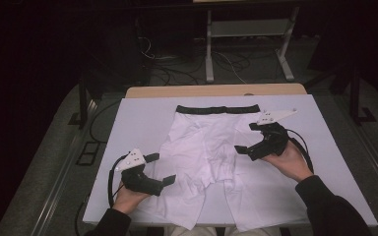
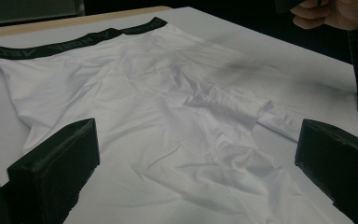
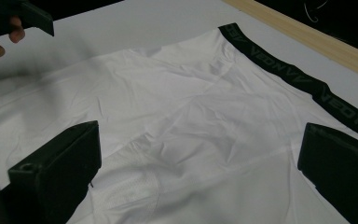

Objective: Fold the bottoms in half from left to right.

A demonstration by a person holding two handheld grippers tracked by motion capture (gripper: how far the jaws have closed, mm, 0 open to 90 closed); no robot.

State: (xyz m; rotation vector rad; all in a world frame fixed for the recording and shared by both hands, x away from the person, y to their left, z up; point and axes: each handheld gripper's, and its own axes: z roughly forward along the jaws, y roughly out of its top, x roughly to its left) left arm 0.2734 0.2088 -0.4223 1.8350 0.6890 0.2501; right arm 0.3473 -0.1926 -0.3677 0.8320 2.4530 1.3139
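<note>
One pair of white boxer briefs (image 1: 211, 147), two hand-held grippers, left (image 1: 156, 169) and right (image 1: 249, 136), one table (image 1: 128, 142).

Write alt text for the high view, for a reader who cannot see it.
White boxer briefs with a black waistband lie flat on a white-covered table, waistband at the far edge. A person's hands hold the left gripper and right gripper over either side of the garment, jaws open, gripping nothing.

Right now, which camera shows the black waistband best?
The right gripper view: the waistband is close and its lettering readable. The left gripper view shows it farther off; the high view shows it whole but small.
</note>
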